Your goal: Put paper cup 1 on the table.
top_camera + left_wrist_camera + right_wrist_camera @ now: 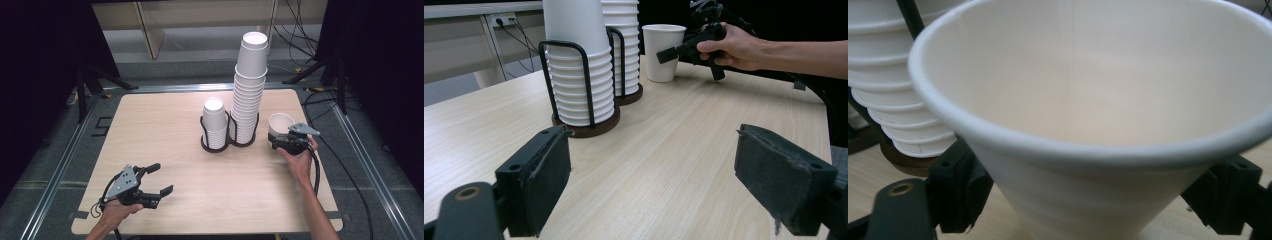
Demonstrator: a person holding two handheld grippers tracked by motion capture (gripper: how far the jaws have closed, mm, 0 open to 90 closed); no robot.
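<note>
right gripper [280,141] clamps the single paper cup [279,124] (upright on the table [165,135]); left gripper [159,179] gapes wide, empty.

Single cup [279,125] right of two cup stacks [248,95] in holders, mid-table [150,150]

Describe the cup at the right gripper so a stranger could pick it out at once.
Start at the tall stack of white cups in the black wire holder mid-table. Just to its right a single white paper cup stands upright on the wood, between the right gripper's jaws. Unlike its neighbours it is alone, unstacked and outside the holder.
</note>
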